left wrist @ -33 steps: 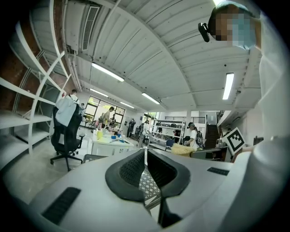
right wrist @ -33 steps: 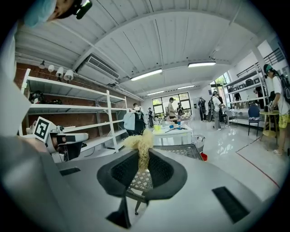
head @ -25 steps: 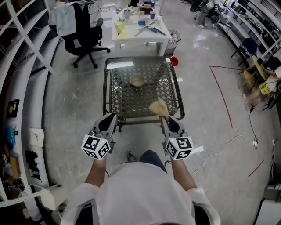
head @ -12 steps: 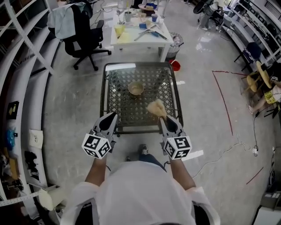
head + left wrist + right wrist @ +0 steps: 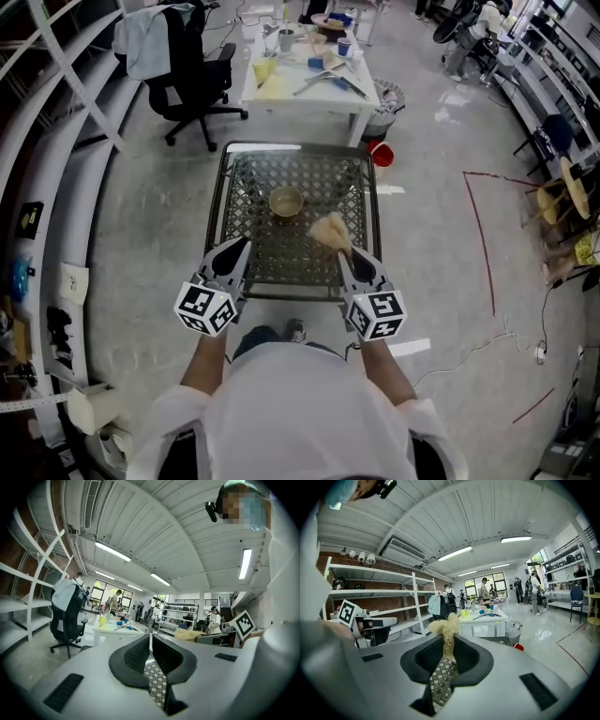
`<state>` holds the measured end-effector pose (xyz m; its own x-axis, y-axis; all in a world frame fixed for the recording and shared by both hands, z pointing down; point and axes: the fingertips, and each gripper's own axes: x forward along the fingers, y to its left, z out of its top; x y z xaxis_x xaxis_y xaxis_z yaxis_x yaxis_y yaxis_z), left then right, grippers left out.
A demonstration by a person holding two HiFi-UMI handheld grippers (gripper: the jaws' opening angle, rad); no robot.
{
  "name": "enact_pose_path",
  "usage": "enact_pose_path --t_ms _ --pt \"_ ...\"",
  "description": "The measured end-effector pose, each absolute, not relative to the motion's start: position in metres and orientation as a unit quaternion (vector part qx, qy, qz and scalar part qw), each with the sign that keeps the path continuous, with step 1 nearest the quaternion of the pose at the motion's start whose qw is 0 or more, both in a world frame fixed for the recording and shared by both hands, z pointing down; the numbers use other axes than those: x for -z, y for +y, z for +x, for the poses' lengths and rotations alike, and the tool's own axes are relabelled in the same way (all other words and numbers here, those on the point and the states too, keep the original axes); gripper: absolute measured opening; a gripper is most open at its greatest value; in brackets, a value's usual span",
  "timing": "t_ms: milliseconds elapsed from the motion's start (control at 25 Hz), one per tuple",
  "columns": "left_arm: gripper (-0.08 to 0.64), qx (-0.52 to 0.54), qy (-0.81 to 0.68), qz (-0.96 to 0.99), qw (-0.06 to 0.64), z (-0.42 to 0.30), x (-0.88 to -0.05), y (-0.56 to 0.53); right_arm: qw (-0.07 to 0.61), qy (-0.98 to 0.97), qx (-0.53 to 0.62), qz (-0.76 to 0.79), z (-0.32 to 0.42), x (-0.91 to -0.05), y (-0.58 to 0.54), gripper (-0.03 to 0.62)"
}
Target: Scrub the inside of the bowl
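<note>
Both claws were closed. The right gripper [image 5: 447,645] pinched a tan fibrous scrubber [image 5: 446,624] with its tuft sticking out ahead, and the left gripper [image 5: 150,645] had its jaws together on nothing. Over the last second the person had walked them closer to the lattice-topped table [image 5: 217,220]. The bowl [image 5: 286,201] in its middle now sat just ahead of the scrubber, still untouched. Scrubbing hadn't begun, but to my eye the reach was nearly closed.

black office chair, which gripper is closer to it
Left. The left gripper is at the near left corner of the table, toward the black office chair; the right gripper, holding the scrubber, is at the near right corner.
</note>
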<state>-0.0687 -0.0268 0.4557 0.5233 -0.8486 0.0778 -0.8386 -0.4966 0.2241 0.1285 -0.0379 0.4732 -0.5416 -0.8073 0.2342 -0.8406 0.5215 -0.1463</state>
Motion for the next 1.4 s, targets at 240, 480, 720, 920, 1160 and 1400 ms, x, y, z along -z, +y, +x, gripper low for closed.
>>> enact_pose_path --t_ms 240,480,720,920,1160,1400 --pt "0.044 0.022 -0.501 0.855 0.132 -0.063 -0.468 -0.039 0.075 -0.877 -0.130 0.457 0.130 -0.485 -0.054 0.069" --pt "0.044 0.019 -0.497 0.856 0.140 -0.070 -0.477 -0.068 0.076 -0.873 -0.138 0.462 0.123 -0.492 -0.079 0.069" --pt "0.044 0.013 -0.483 0.864 0.143 -0.076 -0.475 -0.106 0.076 -0.866 -0.143 0.473 0.117 -0.491 -0.107 0.069" --pt "0.044 0.010 -0.471 0.870 0.142 -0.083 -0.473 -0.142 0.073 -0.862 -0.142 0.480 0.106 -0.488 -0.137 0.069" --pt "0.044 0.001 -0.459 0.878 0.136 -0.084 -0.472 -0.176 0.072 -0.860 -0.139 0.486 0.098 -0.486 -0.165 0.069" --pt "0.044 -0.013 -0.454 0.880 0.136 -0.087 -0.479 -0.202 0.076 -0.856 -0.144 0.491 0.092 -0.490 -0.187 0.069"
